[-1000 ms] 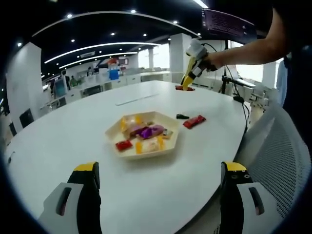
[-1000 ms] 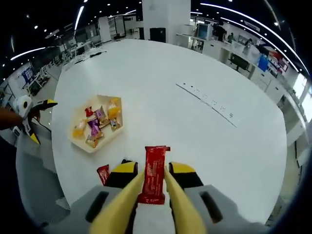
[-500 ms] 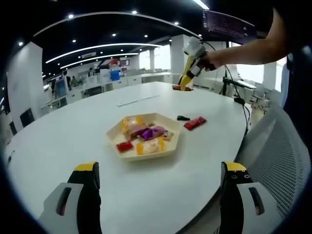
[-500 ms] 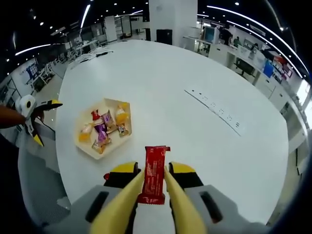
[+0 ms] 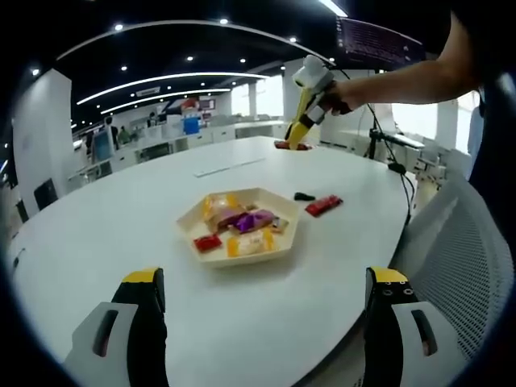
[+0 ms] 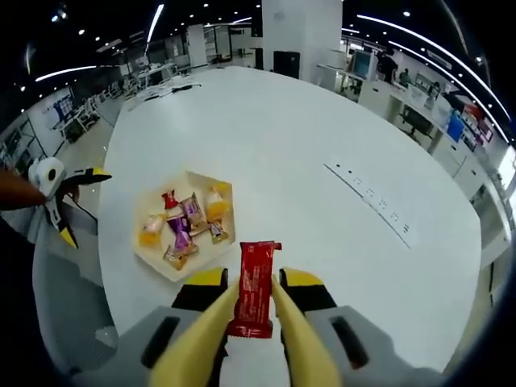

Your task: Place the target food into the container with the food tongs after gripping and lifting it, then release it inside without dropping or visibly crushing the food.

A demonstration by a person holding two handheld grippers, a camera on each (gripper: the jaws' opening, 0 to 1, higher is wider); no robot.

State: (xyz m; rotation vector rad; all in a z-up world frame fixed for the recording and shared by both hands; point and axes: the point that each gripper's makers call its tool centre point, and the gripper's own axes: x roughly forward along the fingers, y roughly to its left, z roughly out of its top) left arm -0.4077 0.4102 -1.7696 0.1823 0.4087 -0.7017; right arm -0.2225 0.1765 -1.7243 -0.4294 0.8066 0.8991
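My right gripper [image 6: 256, 294] is shut on yellow food tongs [image 6: 201, 343], whose tips clamp a red snack bar [image 6: 255, 286] held high above the white table [image 6: 322, 161]. Below and to the left lies the cream hexagonal tray [image 6: 197, 262] with several wrapped snacks. In the left gripper view the right gripper [image 5: 310, 81] with its tongs and red bar [image 5: 290, 145] hangs beyond the tray [image 5: 242, 250]. My left gripper [image 5: 262, 310] is open near the table's edge, with nothing between its jaws.
A red snack packet [image 5: 323, 205] and a small dark object [image 5: 302, 195] lie on the table right of the tray. A long flat strip [image 6: 375, 201] lies farther across the table. A grey mesh chair [image 5: 459, 258] stands beside the table edge.
My right gripper has carried the red bar sideways, closer over the tray; in the left gripper view it has shifted left and slightly up. The left gripper has stayed put.
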